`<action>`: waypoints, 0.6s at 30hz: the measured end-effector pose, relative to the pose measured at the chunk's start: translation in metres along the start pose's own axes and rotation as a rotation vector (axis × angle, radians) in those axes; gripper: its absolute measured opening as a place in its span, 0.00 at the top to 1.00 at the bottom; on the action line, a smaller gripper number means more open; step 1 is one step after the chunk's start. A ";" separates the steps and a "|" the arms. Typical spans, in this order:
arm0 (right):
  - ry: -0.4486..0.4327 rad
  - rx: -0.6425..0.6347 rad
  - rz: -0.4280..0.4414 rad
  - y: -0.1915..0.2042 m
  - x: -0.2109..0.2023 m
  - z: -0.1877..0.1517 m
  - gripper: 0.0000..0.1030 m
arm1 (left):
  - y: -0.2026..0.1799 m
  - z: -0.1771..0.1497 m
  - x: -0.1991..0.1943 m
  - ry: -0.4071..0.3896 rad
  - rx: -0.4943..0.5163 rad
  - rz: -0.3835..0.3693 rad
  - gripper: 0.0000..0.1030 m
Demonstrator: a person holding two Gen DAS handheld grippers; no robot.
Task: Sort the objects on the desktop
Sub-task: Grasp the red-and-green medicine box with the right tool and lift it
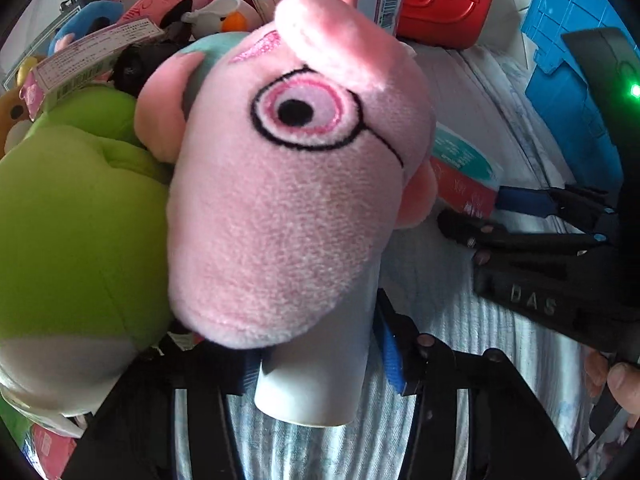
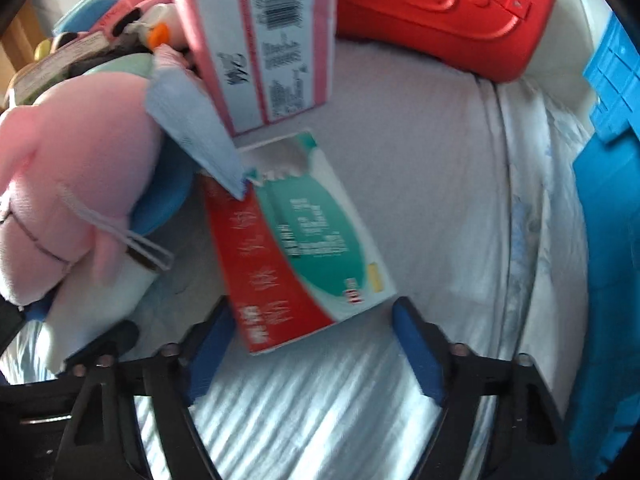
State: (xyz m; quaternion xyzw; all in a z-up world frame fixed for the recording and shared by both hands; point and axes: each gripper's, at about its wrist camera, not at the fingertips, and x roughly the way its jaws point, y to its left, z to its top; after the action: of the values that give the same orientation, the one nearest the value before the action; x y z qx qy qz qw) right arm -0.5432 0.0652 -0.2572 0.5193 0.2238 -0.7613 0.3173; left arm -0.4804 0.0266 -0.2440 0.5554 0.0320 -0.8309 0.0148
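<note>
Left wrist: left gripper point(image 1: 320, 364) clamped on pig plush point(image 1: 296, 184)'s white leg; soft leg may slip.
Right gripper point(image 2: 312, 348) part-open, box point(image 2: 304, 248) corner between fingers, ungripped; may skew.

The pink pig plush point(image 1: 296, 184) fills the left wrist view and covers the left claw point(image 1: 320, 364) almost whole, so only a strip of blue pad point(image 1: 390, 354) peeks out beside the white cup-like piece point(image 1: 312, 384) under the snout. The green plush point(image 1: 68, 216) runs off the left edge. Over on the right wrist view, everything smears: the print on the red-and-green box point(image 2: 296, 248) is unreadable (the pink box point(image 2: 264, 44) behind it fares little better). The blue crate point(image 2: 608, 216) is cut by the right edge, the red case point(image 2: 448, 12) by the top.
</note>
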 end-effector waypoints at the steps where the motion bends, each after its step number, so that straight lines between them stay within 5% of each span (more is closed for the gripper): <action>1: -0.004 -0.005 0.001 0.001 -0.003 0.000 0.69 | 0.000 -0.002 -0.001 0.006 -0.007 -0.004 0.54; 3: 0.010 0.004 -0.006 0.001 -0.007 -0.003 0.78 | 0.003 -0.007 -0.003 0.017 -0.022 -0.013 0.54; 10: 0.036 0.009 0.048 0.002 -0.027 -0.043 0.75 | 0.014 -0.038 -0.022 0.023 -0.075 -0.017 0.54; 11: 0.026 0.007 0.041 0.002 -0.030 -0.044 0.71 | 0.017 -0.040 -0.026 0.011 -0.089 -0.017 0.55; 13: -0.007 0.014 0.028 -0.002 -0.037 -0.041 0.34 | 0.021 -0.038 -0.031 -0.014 -0.099 -0.017 0.55; 15: -0.050 0.012 0.029 -0.004 -0.042 -0.032 0.13 | 0.024 -0.031 -0.034 -0.038 -0.106 -0.005 0.55; 18: -0.105 -0.038 0.013 -0.002 -0.044 -0.014 0.13 | 0.027 -0.012 -0.031 -0.069 -0.129 0.008 0.56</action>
State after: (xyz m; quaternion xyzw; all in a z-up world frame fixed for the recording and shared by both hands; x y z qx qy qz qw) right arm -0.5244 0.0875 -0.2211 0.4740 0.2179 -0.7811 0.3431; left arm -0.4563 0.0004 -0.2206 0.5242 0.0827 -0.8457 0.0552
